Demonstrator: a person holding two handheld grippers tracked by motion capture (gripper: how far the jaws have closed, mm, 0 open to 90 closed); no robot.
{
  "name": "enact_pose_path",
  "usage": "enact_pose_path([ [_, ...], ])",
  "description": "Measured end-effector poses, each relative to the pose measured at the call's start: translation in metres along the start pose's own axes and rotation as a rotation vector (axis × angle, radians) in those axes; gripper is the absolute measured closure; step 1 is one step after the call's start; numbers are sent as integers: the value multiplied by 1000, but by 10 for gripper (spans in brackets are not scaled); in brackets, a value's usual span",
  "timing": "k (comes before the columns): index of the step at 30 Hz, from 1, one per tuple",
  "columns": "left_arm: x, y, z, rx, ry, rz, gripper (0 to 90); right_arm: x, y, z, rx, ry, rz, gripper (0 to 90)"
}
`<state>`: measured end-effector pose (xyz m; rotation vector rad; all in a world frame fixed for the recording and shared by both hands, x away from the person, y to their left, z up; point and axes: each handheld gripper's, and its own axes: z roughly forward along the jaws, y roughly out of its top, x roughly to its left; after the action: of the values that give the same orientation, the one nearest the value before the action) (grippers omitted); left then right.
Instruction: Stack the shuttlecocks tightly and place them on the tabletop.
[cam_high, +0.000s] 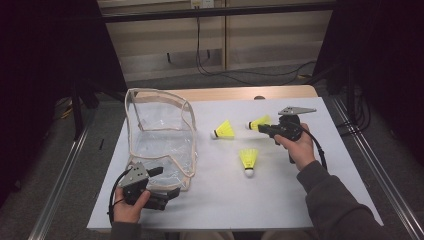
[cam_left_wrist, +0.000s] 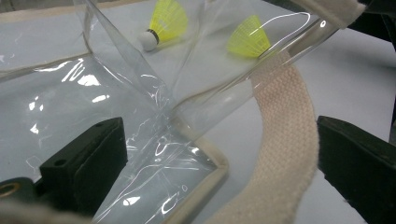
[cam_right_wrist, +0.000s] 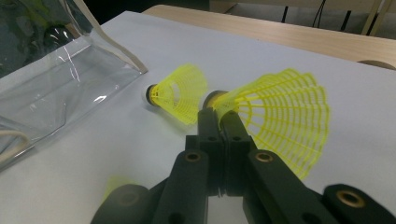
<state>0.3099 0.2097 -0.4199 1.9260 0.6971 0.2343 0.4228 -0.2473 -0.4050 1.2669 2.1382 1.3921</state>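
Insp. notes. Work in hand, as judged: loading yellow shuttlecocks into a clear plastic bag (cam_high: 160, 135). Step at this moment: first pick, w/ the bag mouth being readied.

R gripper (cam_high: 263, 128) sat at the table's far right side. Its jaws were pressed together on the mesh skirt of the held shuttlecock (cam_right_wrist: 280, 116), pinching near the cork end; whether the shuttlecock was lifted or resting on the sheet couldn't be told. L gripper (cam_high: 162, 189) was at the bag's near corner, jaws spread, w/ the woven strap (cam_left_wrist: 285, 140) and the bag's trimmed edge lying between them, not yet clamped.

Two more shuttlecocks lay loose on the white table cover (cam_high: 220, 200): middle shuttlecock (cam_high: 224, 130) on its side just right of the bag, near shuttlecock (cam_high: 248, 161) w/ cork toward the person. None was inside the bag.

Next move, in my judgement: L jaws to close on strap or rim and hold the mouth open; R to carry its piece across to the opening and release. Light grip needed, as the skirt would likely deform.

Materials: bag of glossy, creased transparent film, floppy, w/ cream fabric edging; strap of coarse off-white webbing. Shuttlecocks were conical, open lattice plastic skirt, rounded cork w/ dark band. Jaws matte black, blocky.
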Motion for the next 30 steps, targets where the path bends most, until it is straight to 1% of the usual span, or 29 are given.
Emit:
enact_pose_path([
  [3,0,0,0,0,0,1,36,1,3,2,-3,0,-1,886],
  [9,0,0,0,0,-1,0,36,3,7,8,7,-7,-19,886],
  [18,0,0,0,-2,-2,0,36,3,9,13,10,-5,-16,886],
  [30,0,0,0,-3,-2,-1,36,4,10,20,16,2,-24,885],
])
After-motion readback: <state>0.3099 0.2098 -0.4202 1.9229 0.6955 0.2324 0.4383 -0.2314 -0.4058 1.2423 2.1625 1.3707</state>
